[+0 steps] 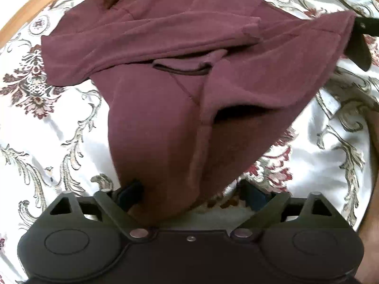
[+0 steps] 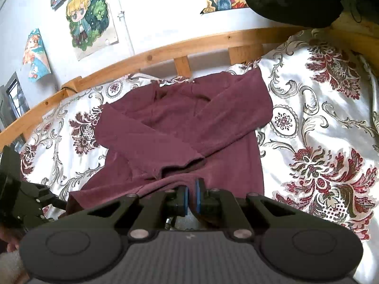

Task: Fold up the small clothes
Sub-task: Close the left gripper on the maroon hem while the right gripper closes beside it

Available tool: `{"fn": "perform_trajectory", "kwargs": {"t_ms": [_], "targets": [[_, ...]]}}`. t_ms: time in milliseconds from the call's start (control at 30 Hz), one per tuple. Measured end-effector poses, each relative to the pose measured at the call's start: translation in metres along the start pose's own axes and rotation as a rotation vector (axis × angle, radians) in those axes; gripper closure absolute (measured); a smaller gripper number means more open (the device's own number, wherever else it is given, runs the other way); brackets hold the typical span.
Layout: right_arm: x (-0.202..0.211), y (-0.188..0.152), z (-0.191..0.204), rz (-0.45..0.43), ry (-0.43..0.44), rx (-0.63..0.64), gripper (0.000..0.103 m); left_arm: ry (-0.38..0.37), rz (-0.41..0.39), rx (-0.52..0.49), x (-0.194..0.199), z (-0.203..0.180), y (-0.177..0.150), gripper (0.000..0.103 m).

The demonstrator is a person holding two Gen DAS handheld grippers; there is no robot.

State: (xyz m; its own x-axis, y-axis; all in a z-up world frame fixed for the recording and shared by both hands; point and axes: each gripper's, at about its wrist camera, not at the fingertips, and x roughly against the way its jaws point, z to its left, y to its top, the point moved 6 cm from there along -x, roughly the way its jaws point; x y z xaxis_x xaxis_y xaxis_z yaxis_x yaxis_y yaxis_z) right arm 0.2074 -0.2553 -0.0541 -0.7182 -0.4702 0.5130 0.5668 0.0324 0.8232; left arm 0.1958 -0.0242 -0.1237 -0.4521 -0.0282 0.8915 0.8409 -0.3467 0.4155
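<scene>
A maroon top (image 2: 180,127) lies on the patterned bed (image 2: 319,123), sleeves crossed — right gripper (image 2: 192,195) jaws clamped on its near hem, left gripper (image 1: 189,198) jaws spread around the hem, the body fold still ahead.

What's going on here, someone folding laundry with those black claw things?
Yes. A person holds a two-finger gripper in each hand and is folding a maroon sweater on a flowery bedspread. Both sleeves are already crossed over the chest. The right gripper is shut on the sweater's hem. The left gripper stands wide open with the hem's other corner bunched between its fingers, not clamped. The bottom edge looks lifted, probably to fold it up toward the collar.
</scene>
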Motion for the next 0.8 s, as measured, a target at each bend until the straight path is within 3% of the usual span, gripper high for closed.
{"fn": "perform_trajectory", "kwargs": {"t_ms": [267, 400, 567, 667, 733, 800], "targets": [[0.001, -0.004, 0.002, 0.000, -0.028, 0.027, 0.096, 0.043, -0.052, 0.054, 0.011, 0.013, 0.002, 0.051], [-0.001, -0.008, 0.001, 0.023, -0.054, 0.045, 0.096, 0.061, -0.098, 0.048, 0.020, 0.012, 0.002, 0.061], [-0.005, -0.015, 0.002, 0.064, -0.098, 0.106, 0.093, 0.066, -0.141, 0.010, 0.029, 0.005, 0.002, 0.092], [-0.018, -0.028, 0.003, 0.156, -0.168, 0.205, 0.078, 0.072, -0.183, 0.029, 0.034, 0.008, 0.004, 0.094], [-0.031, -0.042, 0.002, 0.249, -0.232, 0.275, 0.060, 0.071, -0.210, 0.065, 0.039, 0.014, 0.006, 0.094], [-0.041, -0.053, 0.000, 0.314, -0.253, 0.293, 0.059, 0.067, -0.226, 0.095, 0.042, 0.019, 0.006, 0.095]]}}
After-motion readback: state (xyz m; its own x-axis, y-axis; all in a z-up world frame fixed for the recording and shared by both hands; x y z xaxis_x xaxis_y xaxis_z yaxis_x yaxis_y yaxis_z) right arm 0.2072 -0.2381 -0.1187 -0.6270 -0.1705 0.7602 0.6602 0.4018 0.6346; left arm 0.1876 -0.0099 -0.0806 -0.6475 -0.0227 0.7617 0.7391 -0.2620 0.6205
